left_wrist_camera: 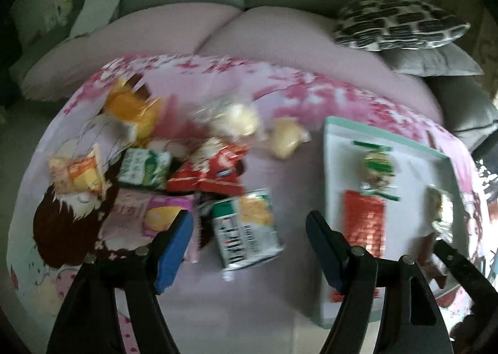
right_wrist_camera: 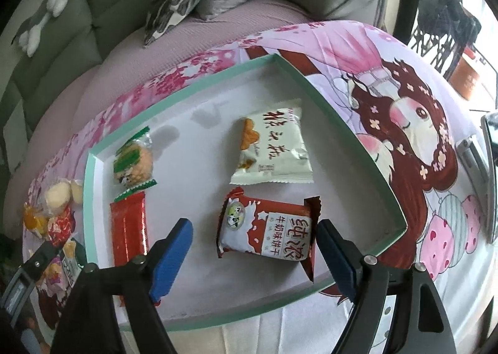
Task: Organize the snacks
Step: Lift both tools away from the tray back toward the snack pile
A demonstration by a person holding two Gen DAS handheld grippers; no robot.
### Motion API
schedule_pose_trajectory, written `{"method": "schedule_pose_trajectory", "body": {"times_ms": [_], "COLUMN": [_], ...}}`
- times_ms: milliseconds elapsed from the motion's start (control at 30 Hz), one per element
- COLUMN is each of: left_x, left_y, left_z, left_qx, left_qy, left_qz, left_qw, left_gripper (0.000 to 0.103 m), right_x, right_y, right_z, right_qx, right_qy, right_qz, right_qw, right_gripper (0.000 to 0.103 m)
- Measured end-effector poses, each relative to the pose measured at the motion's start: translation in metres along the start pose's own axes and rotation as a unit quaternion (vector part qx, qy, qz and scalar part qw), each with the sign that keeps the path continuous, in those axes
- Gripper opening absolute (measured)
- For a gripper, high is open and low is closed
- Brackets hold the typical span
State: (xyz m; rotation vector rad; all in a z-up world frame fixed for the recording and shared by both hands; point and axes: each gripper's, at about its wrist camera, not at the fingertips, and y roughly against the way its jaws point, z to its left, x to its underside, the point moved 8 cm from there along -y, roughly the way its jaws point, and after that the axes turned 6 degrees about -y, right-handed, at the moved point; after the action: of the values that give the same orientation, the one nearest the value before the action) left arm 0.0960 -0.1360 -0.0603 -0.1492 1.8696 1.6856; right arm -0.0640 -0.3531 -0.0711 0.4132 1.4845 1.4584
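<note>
The left gripper (left_wrist_camera: 249, 248) is spread wide and holds nothing; it hangs over a green-and-white packet (left_wrist_camera: 247, 228) at the near edge of the loose snack pile (left_wrist_camera: 174, 164) on the printed desk cover (left_wrist_camera: 280, 173). Judging by this, that packet is the next pick: the gripper should descend squarely, close across the packet's narrow sides, and avoid snagging the dark wrapper just beside it. The view is blurred, so contact cannot be told. The right gripper (right_wrist_camera: 255, 248) is likewise released, poised above a red-and-white biscuit pack (right_wrist_camera: 269, 229) lying inside the mint-rimmed tray (right_wrist_camera: 358, 148), near a cream packet (right_wrist_camera: 274, 148), a red bar (right_wrist_camera: 129, 229) and a green-wrapped snack (right_wrist_camera: 133, 161).
</note>
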Motion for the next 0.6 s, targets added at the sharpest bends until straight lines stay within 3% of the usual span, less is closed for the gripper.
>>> {"method": "schedule_pose_trajectory", "body": {"times_ms": [367,433,467,533,600], "left_x": [0.007,0.007,0.007,0.006,0.006], "left_y": [-0.014,-0.014,-0.014,-0.013,-0.014], "left_z": [-0.002,-0.004,-0.005,-0.005,-0.004], "left_qx": [-0.003,-0.003,-0.002,0.001,0.006], "left_qy": [-0.008,-0.015,-0.016,-0.013,-0.011], "left_qz": [0.021,0.021,0.018,0.009,0.007], "left_qw": [0.9997,0.9997,0.9997,0.9999,0.9999], "left_gripper": [0.076,0.094,0.098,0.099,0.100], "right_x": [0.010,0.011,0.012,0.011,0.010], "right_y": [0.002,0.001,0.000,0.000,-0.001], "right_z": [0.032,0.033,0.033,0.031,0.031], "right_qx": [-0.015,-0.014,-0.013,-0.012,-0.012], "right_qy": [0.057,0.059,0.059,0.059,0.062], "right_qz": [-0.006,-0.005,-0.005,-0.006,-0.008], "right_qw": [0.998,0.998,0.998,0.998,0.998], "right_gripper": [0.084,0.085,0.089,0.103,0.103]}}
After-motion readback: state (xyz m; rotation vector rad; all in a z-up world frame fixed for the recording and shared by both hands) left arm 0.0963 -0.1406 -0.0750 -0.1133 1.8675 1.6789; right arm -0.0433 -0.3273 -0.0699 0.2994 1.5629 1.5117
